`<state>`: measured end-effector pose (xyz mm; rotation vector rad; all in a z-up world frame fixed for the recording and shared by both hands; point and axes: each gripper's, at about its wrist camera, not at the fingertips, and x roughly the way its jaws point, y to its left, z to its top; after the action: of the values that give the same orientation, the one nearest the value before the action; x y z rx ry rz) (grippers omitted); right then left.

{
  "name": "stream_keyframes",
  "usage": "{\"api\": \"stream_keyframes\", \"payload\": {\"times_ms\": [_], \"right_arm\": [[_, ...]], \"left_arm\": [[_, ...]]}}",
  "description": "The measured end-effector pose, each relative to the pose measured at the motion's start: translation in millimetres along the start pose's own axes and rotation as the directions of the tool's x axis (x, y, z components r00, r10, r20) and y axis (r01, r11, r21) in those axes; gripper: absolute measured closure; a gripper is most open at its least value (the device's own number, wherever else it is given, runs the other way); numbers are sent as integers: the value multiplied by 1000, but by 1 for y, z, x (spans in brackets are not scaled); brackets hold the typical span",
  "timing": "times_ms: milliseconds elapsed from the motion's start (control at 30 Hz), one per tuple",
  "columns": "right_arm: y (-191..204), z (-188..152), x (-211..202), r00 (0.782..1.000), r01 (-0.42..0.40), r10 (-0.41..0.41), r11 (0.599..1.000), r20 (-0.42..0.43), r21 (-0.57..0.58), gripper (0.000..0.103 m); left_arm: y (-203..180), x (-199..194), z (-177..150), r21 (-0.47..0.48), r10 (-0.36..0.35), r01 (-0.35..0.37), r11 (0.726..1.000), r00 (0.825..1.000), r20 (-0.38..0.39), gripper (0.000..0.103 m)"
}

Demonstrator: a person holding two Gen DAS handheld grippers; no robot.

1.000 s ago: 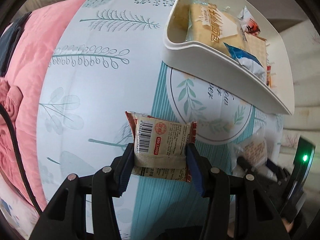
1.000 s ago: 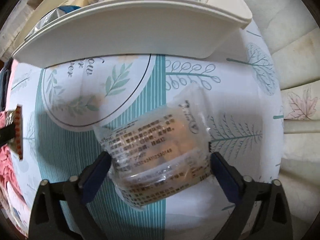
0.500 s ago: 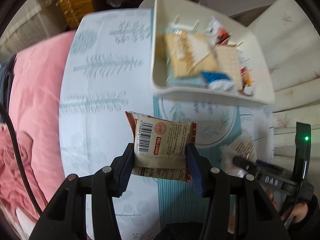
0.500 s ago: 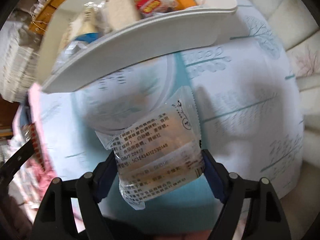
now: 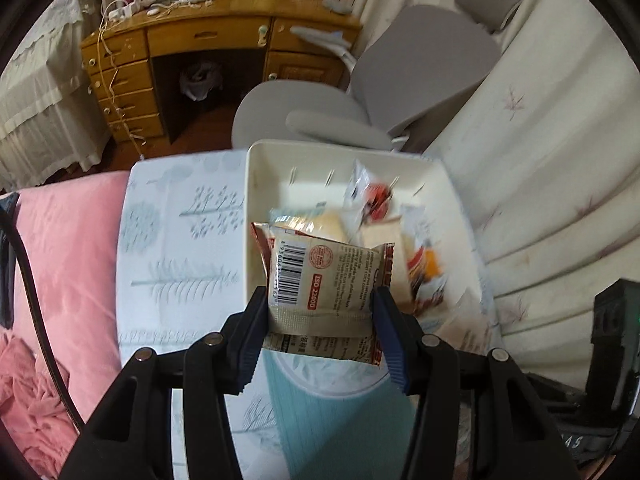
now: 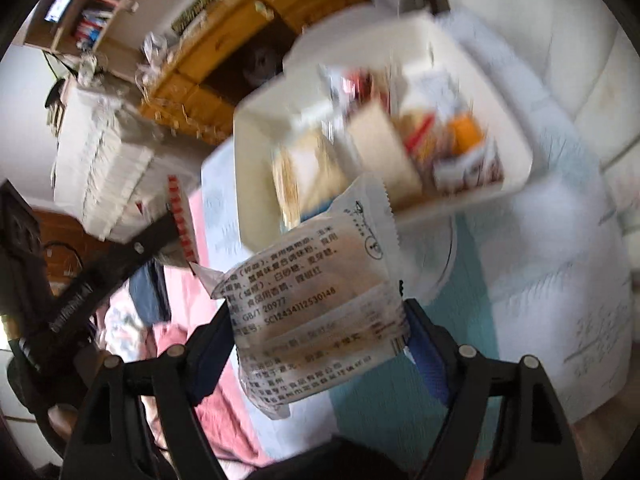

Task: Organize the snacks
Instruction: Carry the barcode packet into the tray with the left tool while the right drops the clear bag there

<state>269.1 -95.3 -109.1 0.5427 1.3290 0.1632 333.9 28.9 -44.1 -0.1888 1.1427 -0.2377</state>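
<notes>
I had the left gripper [image 5: 320, 332] pinching a beige snack packet [image 5: 320, 280] with a barcode and red ends, held in the air over the near left corner of the white tray [image 5: 252, 216]. To its left lay pink bedding [image 5: 60, 248], then the leaf-printed cloth of the worktop [image 5: 180, 248] that carried the tray. Inside the tray, past my packet, were pale cracker packs [image 5: 324, 224] and red and orange wrappers [image 5: 424, 268], all blurred. Behind the worktop stood a wooden desk [image 5: 200, 36] with drawers and, to the right of it, a grey chair [image 5: 420, 68] against pale upholstery. My packet hid part of the tray's near wall in that view. The right gripper [image 6: 318, 344] was clamped on a clear-wrapped pastry packet [image 6: 312, 304] printed with dark text, held in the air before the tray's [image 6: 516, 136] near wall. Only the right wrist view showed the left gripper [image 6: 176, 216] from the side, at far left with its red-edged packet [image 6: 180, 216] end-on, and a bookshelf [image 6: 92, 8] above the desk. Only the left wrist view showed the chair clearly and part of the right tool's black body [image 5: 612, 340] at the right edge.
</notes>
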Motion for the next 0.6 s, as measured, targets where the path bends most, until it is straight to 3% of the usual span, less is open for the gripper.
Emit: {"api": "stream_keyframes", "payload": {"times_ms": [167, 333, 433, 500, 600], "right_arm": [[-19, 28, -29, 984, 92, -89, 996, 154, -13, 22], [-43, 48, -50, 955, 90, -85, 996, 285, -3, 17], [-76, 56, -62, 943, 58, -66, 998, 326, 32, 15], [-81, 60, -62, 938, 55, -66, 998, 340, 43, 14], [-87, 61, -74, 927, 17, -24, 1000, 373, 23, 8]], "left_arm": [[-13, 8, 14, 23, -27, 26, 999, 999, 31, 52], [-28, 20, 21, 62, -43, 39, 997, 996, 72, 51], [-37, 25, 22, 71, -33, 28, 997, 996, 79, 42], [-44, 23, 21, 82, -16, 9, 997, 995, 94, 26], [-53, 17, 17, 100, 8, -20, 995, 993, 117, 22]]}}
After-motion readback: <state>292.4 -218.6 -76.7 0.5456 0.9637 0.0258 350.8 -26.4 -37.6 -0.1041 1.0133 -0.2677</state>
